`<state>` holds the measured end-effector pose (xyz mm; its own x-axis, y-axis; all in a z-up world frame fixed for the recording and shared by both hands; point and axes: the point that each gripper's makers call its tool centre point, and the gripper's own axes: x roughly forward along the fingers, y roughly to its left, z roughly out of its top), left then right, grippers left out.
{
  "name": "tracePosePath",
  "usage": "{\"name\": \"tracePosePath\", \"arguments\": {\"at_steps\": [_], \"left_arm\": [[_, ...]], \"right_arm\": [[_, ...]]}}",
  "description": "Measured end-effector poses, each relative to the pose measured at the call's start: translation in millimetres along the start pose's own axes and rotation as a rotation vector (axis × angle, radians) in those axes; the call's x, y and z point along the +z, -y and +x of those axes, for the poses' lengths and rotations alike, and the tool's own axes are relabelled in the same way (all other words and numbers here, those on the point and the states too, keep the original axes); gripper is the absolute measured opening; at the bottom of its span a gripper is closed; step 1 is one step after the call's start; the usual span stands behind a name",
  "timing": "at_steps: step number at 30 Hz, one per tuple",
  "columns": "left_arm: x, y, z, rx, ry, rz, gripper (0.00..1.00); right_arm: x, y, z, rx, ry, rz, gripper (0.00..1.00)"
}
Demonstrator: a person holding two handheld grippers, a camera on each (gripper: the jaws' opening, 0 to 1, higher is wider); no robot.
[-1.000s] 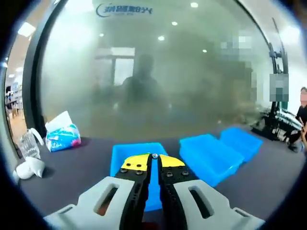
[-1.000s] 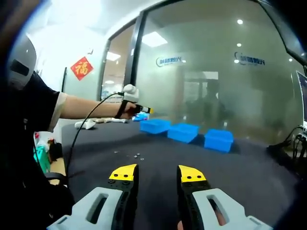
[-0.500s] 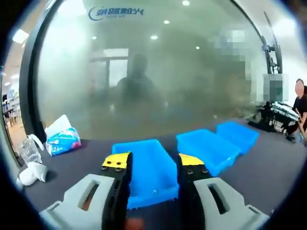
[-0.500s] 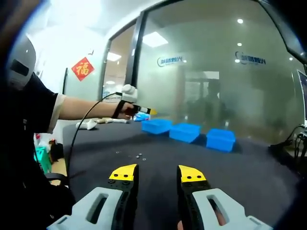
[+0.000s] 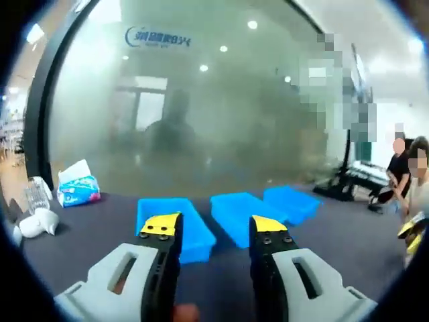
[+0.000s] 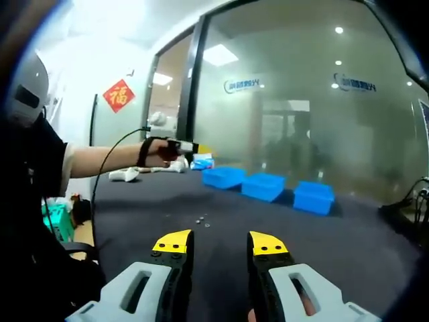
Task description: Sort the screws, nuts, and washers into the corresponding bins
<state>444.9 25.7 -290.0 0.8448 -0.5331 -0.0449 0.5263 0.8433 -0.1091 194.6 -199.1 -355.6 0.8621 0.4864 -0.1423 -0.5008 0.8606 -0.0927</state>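
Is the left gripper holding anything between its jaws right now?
No, the left gripper has its jaws apart with nothing between them, above the blue bins.

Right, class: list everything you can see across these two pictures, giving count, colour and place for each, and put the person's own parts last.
Bins: three, blue, in a row on the table before the glass wall.
Small fasteners: a few, silvery, loose on the table; type too small to tell.
Table: one, dark grey.
Tissue pack: one, white and blue, far left on the table.
Red wall ornament: one, on the white wall.
Left gripper: yellow-tipped jaws apart, empty.
Right gripper: yellow-tipped jaws apart, empty.
Person's arm: one, black sleeve, stretched over the table.
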Motion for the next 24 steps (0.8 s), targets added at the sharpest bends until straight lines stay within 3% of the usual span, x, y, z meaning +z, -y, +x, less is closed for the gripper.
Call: {"name": "tracePosePath", "arguments": {"at_steps": [4, 10, 14, 20, 24], "left_arm": [[3.5, 25.4, -31, -0.047, 0.038, -0.021, 0.38], [-14.0, 66.7, -77, -0.121, 0.038, -0.020, 0.38], [-22.4, 91.0, -104, -0.200, 0.033, -0.147, 0.38], [-29.1, 92.5, -129, -0.201, 0.040, -0.142, 0.38], [-39.9, 94.4, -143, -0.205, 0.016, -0.013, 0.39]], "right_arm": [[1.7, -4, 2, 0.009, 0.002, -0.003, 0.28], [5.8, -6, 3, 0.011, 0.004, -0.011, 0.28], [7.4, -6, 2, 0.011, 0.003, -0.017, 0.28], [5.8, -6, 3, 0.012, -0.002, -0.017, 0.28], [3.4, -8, 5, 0.018, -0.007, -0.019, 0.28]]}}
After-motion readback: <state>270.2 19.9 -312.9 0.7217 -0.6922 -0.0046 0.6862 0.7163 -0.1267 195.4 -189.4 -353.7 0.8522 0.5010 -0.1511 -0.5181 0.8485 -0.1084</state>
